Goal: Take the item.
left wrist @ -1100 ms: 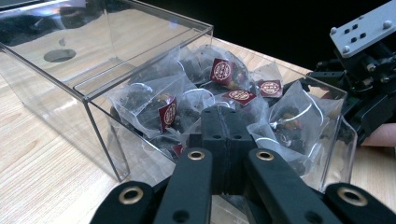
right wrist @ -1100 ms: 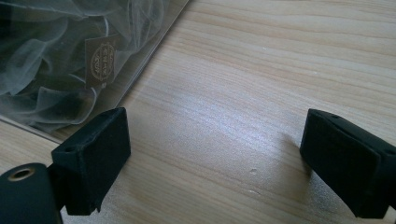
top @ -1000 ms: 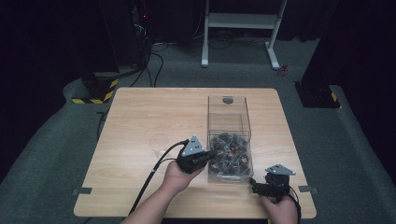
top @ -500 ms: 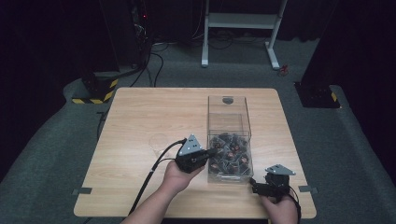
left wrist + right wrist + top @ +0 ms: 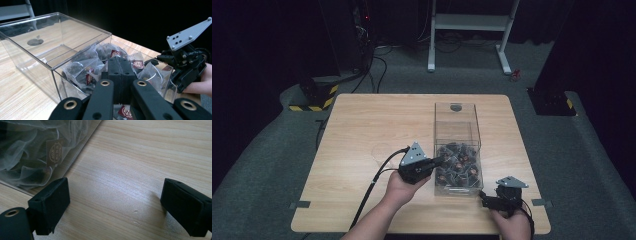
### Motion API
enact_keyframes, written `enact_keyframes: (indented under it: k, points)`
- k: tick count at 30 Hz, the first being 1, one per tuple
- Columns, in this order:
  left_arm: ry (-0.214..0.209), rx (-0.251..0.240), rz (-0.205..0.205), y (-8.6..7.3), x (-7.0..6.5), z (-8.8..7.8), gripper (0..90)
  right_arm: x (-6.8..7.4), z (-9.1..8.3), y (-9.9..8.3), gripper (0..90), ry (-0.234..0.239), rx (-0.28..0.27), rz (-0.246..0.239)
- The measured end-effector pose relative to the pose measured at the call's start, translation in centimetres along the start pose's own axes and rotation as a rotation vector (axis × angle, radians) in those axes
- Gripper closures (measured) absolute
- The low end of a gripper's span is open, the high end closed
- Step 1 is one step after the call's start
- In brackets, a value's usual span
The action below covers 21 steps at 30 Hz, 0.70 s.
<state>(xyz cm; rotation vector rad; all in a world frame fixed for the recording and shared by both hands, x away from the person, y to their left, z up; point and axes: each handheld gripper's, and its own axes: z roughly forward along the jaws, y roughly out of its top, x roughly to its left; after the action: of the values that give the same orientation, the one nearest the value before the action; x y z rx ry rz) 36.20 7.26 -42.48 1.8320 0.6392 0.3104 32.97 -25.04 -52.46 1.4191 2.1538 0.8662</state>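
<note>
A clear plastic box (image 5: 457,112) stands right of centre on the wooden table (image 5: 362,125). Its near half holds several clear packets of dark pieces with red labels (image 5: 458,165). My left gripper (image 5: 438,162) points right at the box's left wall. In the left gripper view its jaws (image 5: 119,72) are shut, pads together with nothing between them, right at the packets (image 5: 85,71) in the box (image 5: 50,45). My right gripper (image 5: 485,199) rests low by the box's near right corner. Its jaws (image 5: 113,202) stand wide open over bare wood, beside the packets (image 5: 30,157).
The far half of the box holds nothing. A white metal stand (image 5: 472,22) and cables (image 5: 377,65) lie on the floor behind the table, and a yellow-black striped block (image 5: 314,97) sits at the far left corner. The other hand's gripper (image 5: 185,65) shows beyond the box.
</note>
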Motion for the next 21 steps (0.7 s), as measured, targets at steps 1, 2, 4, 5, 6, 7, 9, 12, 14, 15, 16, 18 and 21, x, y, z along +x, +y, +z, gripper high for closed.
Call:
enact_keyframes:
  k: [1,2,4,5,6,7,9,12,14,15,16,18,21]
  points:
    - [0.001,-0.004,0.0,0.1,0.0,-0.1,90.0,0.0,0.0,0.0,8.6,0.0,0.0,0.0]
    - [0.003,-0.007,0.002,0.1,0.0,-0.2,90.0,0.0,0.0,0.0,8.6,0.0,0.0,0.0]
    - [0.005,-0.014,0.001,0.3,0.1,-0.4,90.0,0.0,0.0,0.0,8.6,0.0,0.0,0.0]
    - [0.005,-0.018,0.001,0.3,0.1,-0.5,90.0,0.0,0.0,0.0,8.6,0.0,0.0,0.0]
    - [0.006,-0.022,-0.002,0.4,0.1,-0.5,90.0,0.0,0.0,0.0,8.6,0.0,0.0,0.0]
    - [0.007,-0.025,-0.003,0.4,0.2,-0.6,90.0,0.0,0.0,0.0,8.6,0.0,0.0,0.0]
    - [0.009,-0.027,-0.004,0.4,0.2,-0.8,90.0,0.0,0.0,0.0,8.6,0.0,0.0,0.0]
    - [0.012,-0.03,-0.006,0.5,0.4,-1.0,90.0,0.0,0.0,0.0,8.6,0.0,0.0,0.0]
    - [0.016,-0.033,-0.006,0.5,0.5,-1.1,90.0,0.0,0.0,0.0,8.6,0.0,0.0,0.0]
    - [0.017,-0.034,-0.003,0.5,0.5,-1.2,90.0,0.0,0.0,0.0,8.6,0.0,0.0,0.0]
    - [0.019,-0.036,-0.006,0.5,0.6,-1.3,90.0,0.0,0.0,0.0,8.6,0.0,0.0,0.0]
    - [0.023,-0.039,-0.006,0.6,0.7,-1.5,90.0,0.0,0.0,0.0,8.6,0.0,0.0,0.0]
    - [0.033,-0.041,-0.008,0.6,0.9,-1.8,90.0,0.0,0.0,0.0,8.6,0.0,0.0,-0.002]
